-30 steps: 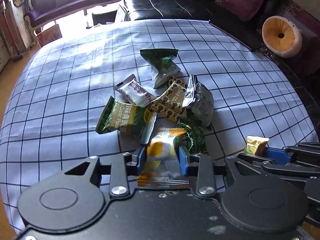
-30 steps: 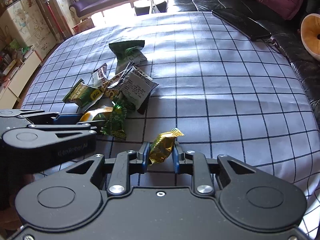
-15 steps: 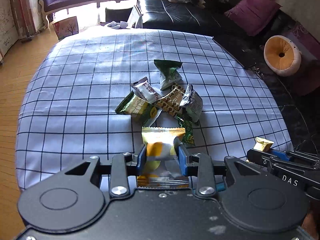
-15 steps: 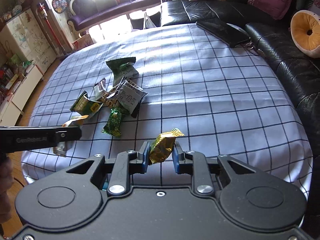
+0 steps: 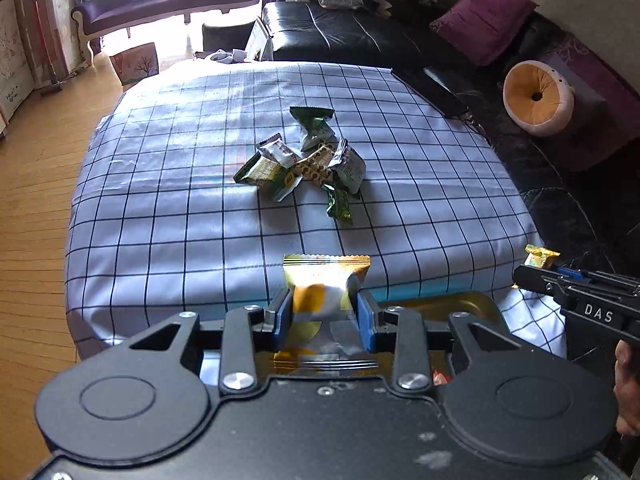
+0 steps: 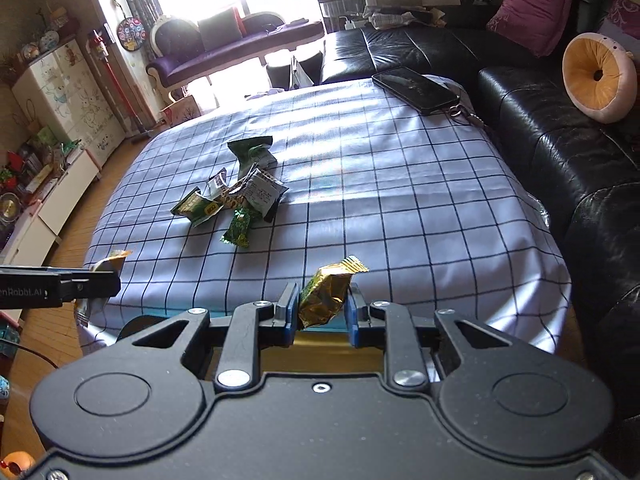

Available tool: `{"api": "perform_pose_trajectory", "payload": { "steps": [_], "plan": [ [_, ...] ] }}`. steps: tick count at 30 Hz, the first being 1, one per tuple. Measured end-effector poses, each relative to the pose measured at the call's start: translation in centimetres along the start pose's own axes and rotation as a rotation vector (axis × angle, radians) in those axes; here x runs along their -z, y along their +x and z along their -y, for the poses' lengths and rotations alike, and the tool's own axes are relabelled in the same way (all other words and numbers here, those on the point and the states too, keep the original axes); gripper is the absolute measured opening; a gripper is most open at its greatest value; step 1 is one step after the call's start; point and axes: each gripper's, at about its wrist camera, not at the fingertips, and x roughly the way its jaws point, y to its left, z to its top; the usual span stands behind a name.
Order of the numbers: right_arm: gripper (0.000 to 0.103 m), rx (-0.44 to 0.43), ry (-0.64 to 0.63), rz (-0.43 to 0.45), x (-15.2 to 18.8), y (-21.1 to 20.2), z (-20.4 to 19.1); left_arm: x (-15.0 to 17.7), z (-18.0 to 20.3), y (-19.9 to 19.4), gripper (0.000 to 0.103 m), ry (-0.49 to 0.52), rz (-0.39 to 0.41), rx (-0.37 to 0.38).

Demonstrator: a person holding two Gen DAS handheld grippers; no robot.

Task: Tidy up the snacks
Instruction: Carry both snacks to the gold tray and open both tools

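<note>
We note the left gripper (image 5: 323, 312) clamped on a yellow-and-white snack packet (image 5: 325, 280), its blue fingers (image 5: 282, 312) pressing the packet's sides; the crimped gold top edge stands above the fingertips, the lower end runs back toward the gripper body. The packet is shiny, orange-yellow at the left and white at the middle. It hangs past the near edge of the checked tablecloth (image 5: 168, 208), above a gold-coloured tray (image 5: 460, 306) whose rim shows just behind the fingers. We see the right gripper (image 6: 322, 312) closed on a small gold foil packet (image 6: 326, 294), crumpled, tilted, its serrated end pointing up and right; it touches the left finger, while contact at the right finger is hard to judge. The same gold tray wall (image 6: 320, 350) lies below it. In the left wrist view the right gripper (image 5: 538, 266) appears at the right edge with the foil packet (image 5: 540, 256) at its tip. Well apart from both, mid-cloth, sits a pile of snack packets (image 5: 308, 164): green, brown-patterned and silver wrappers overlapping, one dark green packet (image 5: 339, 206) lying at the pile's near edge. A black phone (image 6: 416, 89) rests at the cloth's far right corner.
</note>
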Motion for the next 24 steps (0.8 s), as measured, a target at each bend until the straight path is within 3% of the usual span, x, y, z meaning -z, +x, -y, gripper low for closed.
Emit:
{"api": "perform_pose_trajectory", "payload": {
  "steps": [8,16,24],
  "plan": [
    [0.033,-0.004,0.010,0.008,2.8,-2.9,0.6,5.0,1.1,-0.3,0.034,0.040,-0.079,-0.004],
    [0.033,0.008,-0.011,-0.019,5.0,-3.2,0.5,9.2,1.6,0.9,0.034,0.037,-0.149,-0.007],
    [0.033,0.007,-0.050,-0.059,6.5,-2.2,-0.2,11.6,4.3,2.3,0.034,0.097,-0.217,0.126]
  ]
}}
